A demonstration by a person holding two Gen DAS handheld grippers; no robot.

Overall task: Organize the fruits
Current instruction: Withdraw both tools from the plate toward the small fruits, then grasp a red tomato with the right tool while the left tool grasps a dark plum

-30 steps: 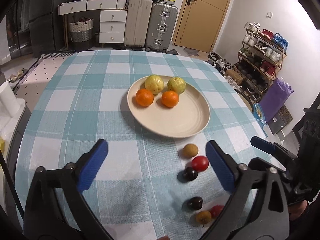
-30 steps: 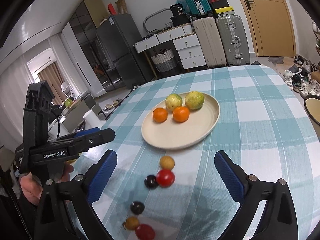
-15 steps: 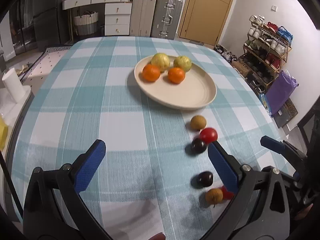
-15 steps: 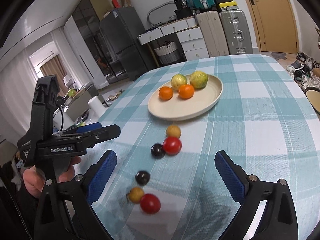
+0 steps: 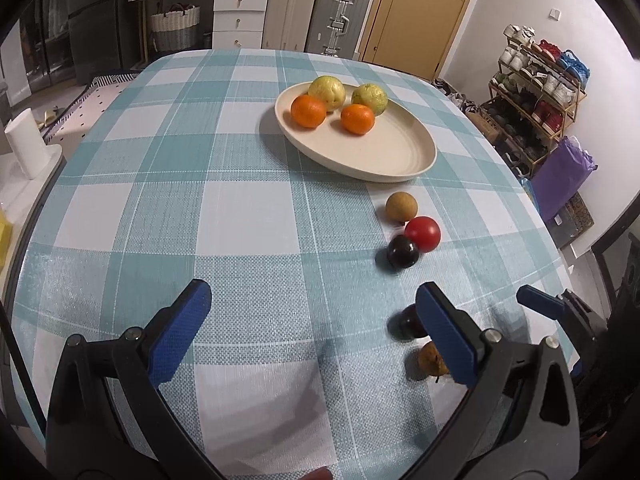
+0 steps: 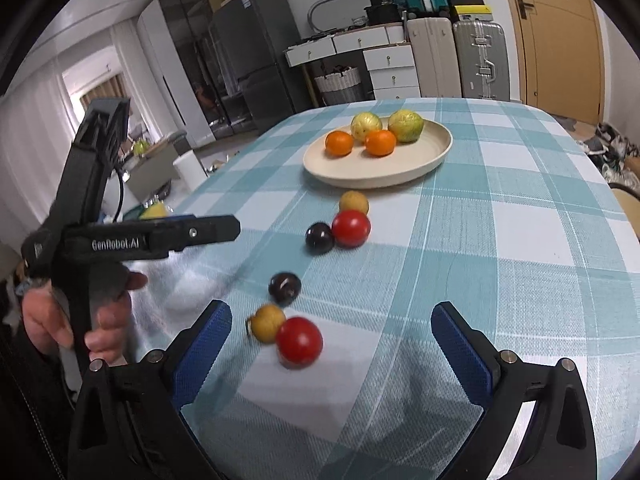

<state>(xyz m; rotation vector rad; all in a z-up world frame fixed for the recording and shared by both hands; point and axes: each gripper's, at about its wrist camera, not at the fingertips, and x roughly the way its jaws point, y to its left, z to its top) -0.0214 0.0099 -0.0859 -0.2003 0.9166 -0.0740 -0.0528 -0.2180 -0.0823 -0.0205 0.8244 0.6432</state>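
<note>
A cream plate [image 5: 400,160] [image 6: 400,172] holds two oranges [image 5: 308,111] and two yellow-green fruits [image 5: 370,98]. On the checked cloth before it lie several small fruits: a tan one [image 6: 353,202], a red tomato [image 6: 351,228], a dark plum [image 6: 319,237], a second plum [image 6: 284,288], a second tan one [image 6: 268,322] and a second tomato [image 6: 299,342]. My right gripper [image 6: 332,348] is open, low over the nearest tomato. My left gripper [image 5: 316,328] is open and empty, left of the fruits. It shows side-on in the right wrist view.
The round table's edge [image 5: 552,240] curves close on the right. Beyond it stand a shoe rack [image 5: 540,92] and a purple bag [image 5: 560,180]. Suitcases [image 5: 316,12] and drawers [image 5: 240,12] line the far wall. A paper roll [image 5: 24,148] stands off the table at left.
Both grippers have lowered and moved forward toward the table. The small fruits now sit closer to the right gripper's open fingers. No fruit has moved.
</note>
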